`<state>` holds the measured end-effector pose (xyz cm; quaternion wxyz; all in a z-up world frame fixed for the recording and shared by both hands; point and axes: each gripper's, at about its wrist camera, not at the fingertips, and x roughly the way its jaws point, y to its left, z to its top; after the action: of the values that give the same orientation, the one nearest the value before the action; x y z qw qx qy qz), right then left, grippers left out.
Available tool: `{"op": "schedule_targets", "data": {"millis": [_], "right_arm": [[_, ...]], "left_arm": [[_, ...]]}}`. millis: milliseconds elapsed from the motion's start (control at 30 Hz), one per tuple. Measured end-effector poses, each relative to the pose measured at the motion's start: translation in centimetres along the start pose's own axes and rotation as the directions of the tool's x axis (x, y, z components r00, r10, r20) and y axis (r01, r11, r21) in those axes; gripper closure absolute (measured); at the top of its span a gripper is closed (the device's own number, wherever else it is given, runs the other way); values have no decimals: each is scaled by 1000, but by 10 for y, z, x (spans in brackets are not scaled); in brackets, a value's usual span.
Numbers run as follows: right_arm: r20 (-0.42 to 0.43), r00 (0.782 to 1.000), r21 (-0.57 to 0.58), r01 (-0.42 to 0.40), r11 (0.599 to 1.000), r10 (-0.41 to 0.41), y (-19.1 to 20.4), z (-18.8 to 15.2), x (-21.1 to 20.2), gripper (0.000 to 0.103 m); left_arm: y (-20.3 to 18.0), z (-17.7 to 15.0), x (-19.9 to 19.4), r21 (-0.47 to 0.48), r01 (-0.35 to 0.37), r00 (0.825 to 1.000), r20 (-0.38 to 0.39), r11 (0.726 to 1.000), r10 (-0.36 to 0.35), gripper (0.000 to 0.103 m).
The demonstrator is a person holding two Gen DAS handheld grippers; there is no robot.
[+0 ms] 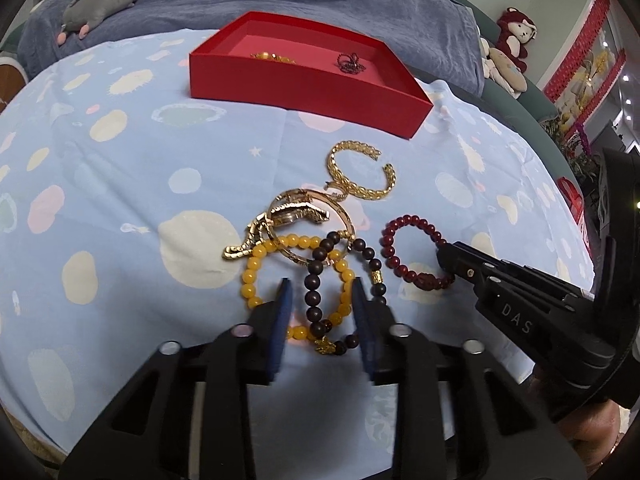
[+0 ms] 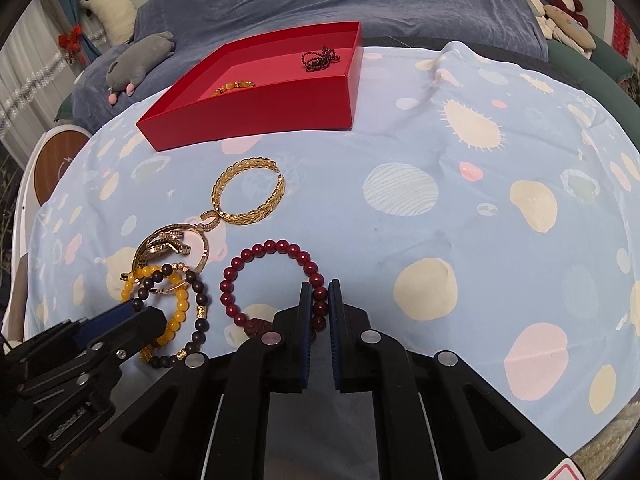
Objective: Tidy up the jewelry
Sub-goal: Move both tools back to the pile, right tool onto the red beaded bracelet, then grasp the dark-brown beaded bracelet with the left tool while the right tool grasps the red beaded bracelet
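Right gripper (image 2: 320, 296): jaws nearly together, pads pressed on the right side of the red bracelet (image 2: 276, 284), which lay flat on the cloth.
Left gripper (image 1: 322, 300): jaws partly apart, straddling overlapped strands of the yellow bracelet (image 1: 256, 264) and dark bracelet (image 1: 314, 284); pads stood beside the beads, and a grip could not be confirmed.
Pile: yellow and dark bracelets overlapped each other, with a gold bangle (image 1: 316, 216) and watch (image 1: 296, 212) touching them on the far side.
Gold cuff (image 2: 250, 190): just beyond the pile, open gap facing far right.
Box (image 1: 304, 84): red, at the far side of the cloth, holding an amber bracelet (image 2: 234, 87) on the left and a dark red chain (image 2: 319, 58) on the right.
Cloth (image 2: 440, 208): pale blue, spotted, under all items.
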<state>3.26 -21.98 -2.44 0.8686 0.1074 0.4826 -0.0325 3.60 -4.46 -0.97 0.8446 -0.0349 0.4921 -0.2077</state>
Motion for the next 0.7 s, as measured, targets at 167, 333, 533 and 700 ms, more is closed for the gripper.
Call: {"op": "schedule_targets", "data": {"millis": [167,333,533,700], "right_arm": [[0,1000,4,-8,1000,8,-1,-1,-1,96],[24,999,1,-28,1000,28,1,1,-9,96],[55,997,21,-49,999,48,-2,5,-23,96],[96,994,38,-58,998,54,-7,17,-41,96]], "left_arm": [[-1,-1,0,7,19,1000,4,1000,-19,95],[1,2,-7,-12,43,999,22,999,-43,95],[1,11,-23,-33,64,997,53,997,-62,95],[-2,27,-41,-33,84,992,95,996,-81,95]]}}
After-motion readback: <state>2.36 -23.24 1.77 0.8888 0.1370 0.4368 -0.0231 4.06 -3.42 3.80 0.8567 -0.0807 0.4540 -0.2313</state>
